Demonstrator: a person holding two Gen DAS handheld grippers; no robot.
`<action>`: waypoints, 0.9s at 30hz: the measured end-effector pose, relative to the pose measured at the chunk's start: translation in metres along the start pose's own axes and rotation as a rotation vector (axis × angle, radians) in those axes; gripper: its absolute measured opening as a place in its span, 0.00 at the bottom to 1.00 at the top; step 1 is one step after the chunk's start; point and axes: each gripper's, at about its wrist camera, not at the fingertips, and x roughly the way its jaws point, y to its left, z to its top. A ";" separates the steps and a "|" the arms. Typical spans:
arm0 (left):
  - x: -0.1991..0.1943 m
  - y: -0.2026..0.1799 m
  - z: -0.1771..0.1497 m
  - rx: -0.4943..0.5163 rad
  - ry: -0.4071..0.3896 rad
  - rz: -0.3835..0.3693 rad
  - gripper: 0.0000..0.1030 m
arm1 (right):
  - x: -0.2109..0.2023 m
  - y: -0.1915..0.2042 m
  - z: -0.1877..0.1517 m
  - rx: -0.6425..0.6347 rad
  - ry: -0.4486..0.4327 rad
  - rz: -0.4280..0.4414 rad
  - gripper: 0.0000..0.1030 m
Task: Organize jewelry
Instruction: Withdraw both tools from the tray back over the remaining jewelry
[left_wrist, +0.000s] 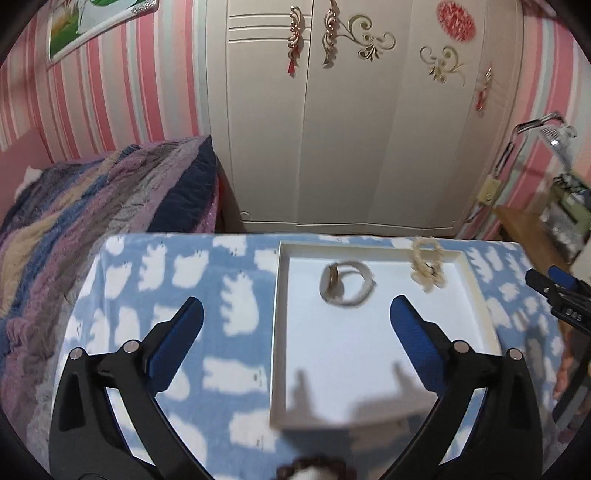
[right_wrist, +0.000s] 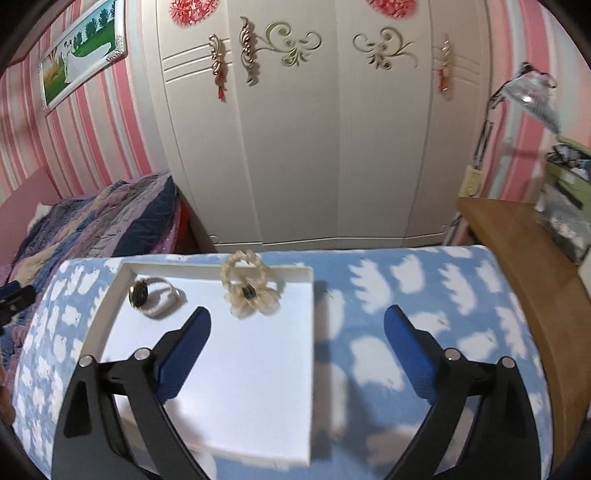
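- A shallow white tray (right_wrist: 221, 369) lies flat on the blue cloud-patterned tabletop, filling the lower left of the right wrist view and the lower right of the left wrist view (left_wrist: 369, 369).
- A watch (right_wrist: 153, 295) with a white band curled into a loop and a dark, gold-rimmed round face lies in the tray's far left corner (left_wrist: 347, 282).
- A cream beaded bracelet (right_wrist: 249, 290) with a small dark piece in its middle lies bunched at the tray's far edge, partly draped over the rim (left_wrist: 426, 267), just right of the watch and apart from it.
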 end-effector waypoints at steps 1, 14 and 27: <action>-0.007 0.005 -0.007 0.001 0.003 -0.003 0.97 | -0.009 -0.002 -0.005 -0.003 -0.002 -0.013 0.92; -0.069 0.003 -0.088 0.046 0.076 0.019 0.97 | -0.091 0.006 -0.065 0.024 0.055 -0.011 0.92; -0.081 -0.025 -0.168 0.037 0.279 -0.048 0.97 | -0.103 0.027 -0.149 -0.054 0.295 0.036 0.92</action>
